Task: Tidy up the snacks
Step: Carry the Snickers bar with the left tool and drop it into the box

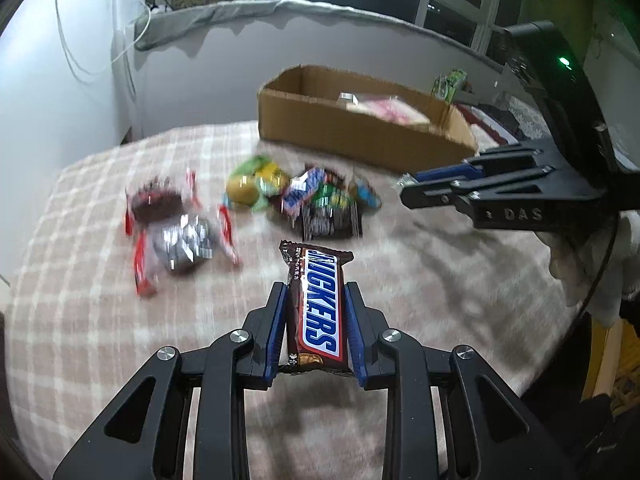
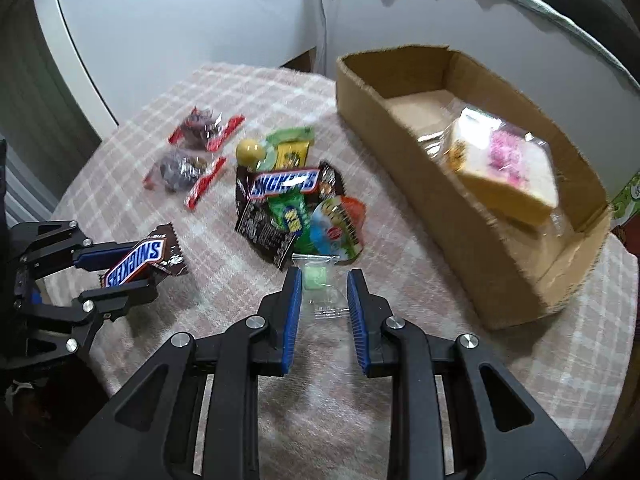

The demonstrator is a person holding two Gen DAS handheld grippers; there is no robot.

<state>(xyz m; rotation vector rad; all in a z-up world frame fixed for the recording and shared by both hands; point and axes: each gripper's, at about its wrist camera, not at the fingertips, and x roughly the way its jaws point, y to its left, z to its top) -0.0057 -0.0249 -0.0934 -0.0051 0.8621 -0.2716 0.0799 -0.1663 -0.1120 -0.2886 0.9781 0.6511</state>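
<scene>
Right wrist: clear packet (image 2: pixel 320 284) between the right tool's (image 2: pixel 323 280) pads, contents blurred.

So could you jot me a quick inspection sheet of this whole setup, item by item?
Surface: pink-and-white checked cloth over a table.
Job's things: open brown cardboard box holding a wrapped bread slice; loose pile of bright snack packets; red-ended wrapped sweets.
Clutter: nothing seen.
Grippers: left gripper shut on a brown Snickers bar; right gripper shut on a clear packet with a green sweet.
Cables: white wires on the wall.
Surroundings: dark windows, grey ledge.
</scene>
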